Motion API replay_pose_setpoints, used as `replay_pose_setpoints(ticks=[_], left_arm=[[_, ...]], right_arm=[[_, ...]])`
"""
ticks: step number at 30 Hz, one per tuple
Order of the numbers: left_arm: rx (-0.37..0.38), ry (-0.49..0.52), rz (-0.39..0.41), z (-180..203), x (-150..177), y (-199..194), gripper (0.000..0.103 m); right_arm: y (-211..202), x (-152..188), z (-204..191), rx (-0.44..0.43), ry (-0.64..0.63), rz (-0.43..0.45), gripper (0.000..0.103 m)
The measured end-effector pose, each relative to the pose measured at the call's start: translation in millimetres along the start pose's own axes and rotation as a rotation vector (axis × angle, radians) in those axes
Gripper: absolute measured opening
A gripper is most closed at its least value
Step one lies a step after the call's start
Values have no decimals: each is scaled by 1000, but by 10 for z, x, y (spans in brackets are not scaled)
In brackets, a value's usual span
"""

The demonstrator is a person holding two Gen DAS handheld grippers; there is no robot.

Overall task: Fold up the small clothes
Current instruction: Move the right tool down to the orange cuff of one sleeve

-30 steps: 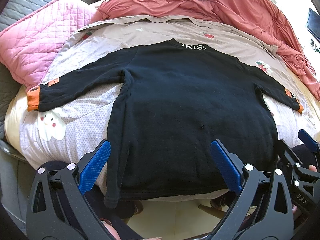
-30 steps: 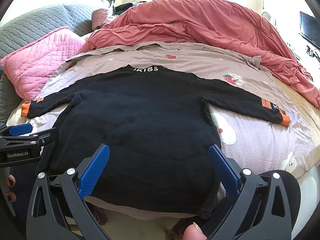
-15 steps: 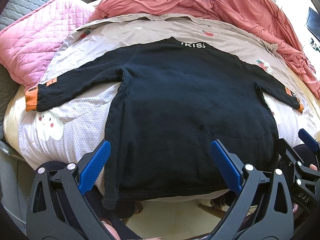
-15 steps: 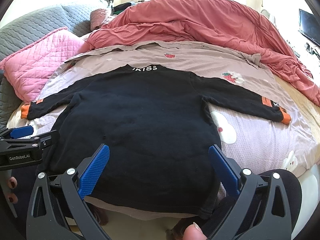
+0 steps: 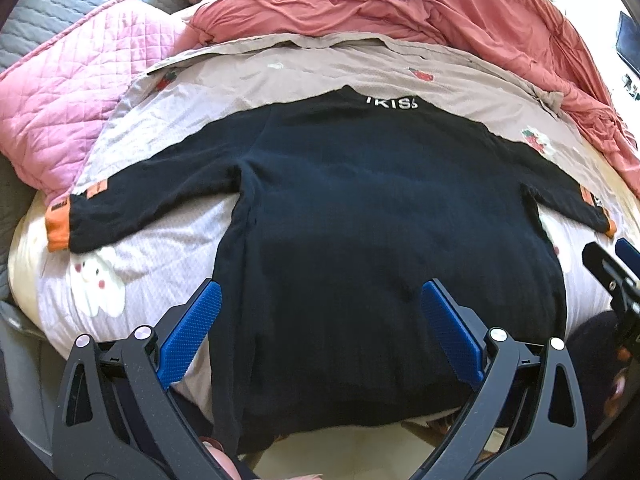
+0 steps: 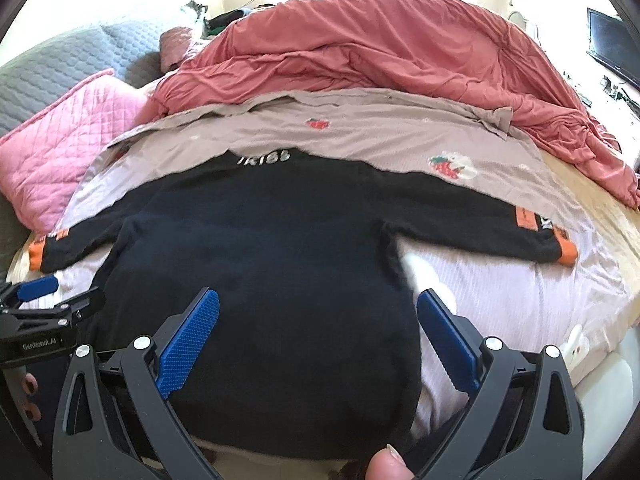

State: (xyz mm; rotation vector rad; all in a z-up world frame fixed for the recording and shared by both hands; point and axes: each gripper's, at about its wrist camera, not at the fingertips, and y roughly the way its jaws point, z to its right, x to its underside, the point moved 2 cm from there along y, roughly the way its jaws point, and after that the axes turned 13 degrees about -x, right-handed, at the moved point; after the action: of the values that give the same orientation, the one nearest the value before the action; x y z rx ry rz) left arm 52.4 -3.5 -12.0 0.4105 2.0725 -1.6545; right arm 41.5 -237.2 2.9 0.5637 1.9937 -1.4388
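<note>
Nearest: left gripper (image 5: 318,330) and right gripper (image 6: 318,334), jaws apart, empty, above the hem. Next: black sweater (image 5: 360,232), flat on the bed (image 6: 540,300), sleeves outspread, collar farthest; no fold made yet, all folding remains. Beyond: pink pillow (image 5: 68,120), red duvet (image 6: 380,52). Only the right view shows the right cuff (image 6: 566,250) whole.

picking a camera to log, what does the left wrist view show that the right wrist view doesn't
Only the left wrist view: the cloud face print on the sheet and the right gripper at the edge.

Only the right wrist view: the screen, a thumb tip, and the left gripper from the side.

Both: the black top spread flat, pink pillow, red duvet, each gripper open.
</note>
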Motion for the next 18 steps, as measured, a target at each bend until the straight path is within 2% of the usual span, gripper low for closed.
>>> replay_pose_setpoints(ticks=[3, 11, 18], left_arm=[[12, -2, -24, 26, -152, 73, 94], [-5, -8, 19, 196, -626, 116, 94], [0, -5, 19, 395, -944, 184, 94]], right_arm=[[56, -176, 61, 7, 11, 8, 99], [241, -649, 207, 72, 24, 27, 99], [395, -961, 502, 101, 104, 53, 99]])
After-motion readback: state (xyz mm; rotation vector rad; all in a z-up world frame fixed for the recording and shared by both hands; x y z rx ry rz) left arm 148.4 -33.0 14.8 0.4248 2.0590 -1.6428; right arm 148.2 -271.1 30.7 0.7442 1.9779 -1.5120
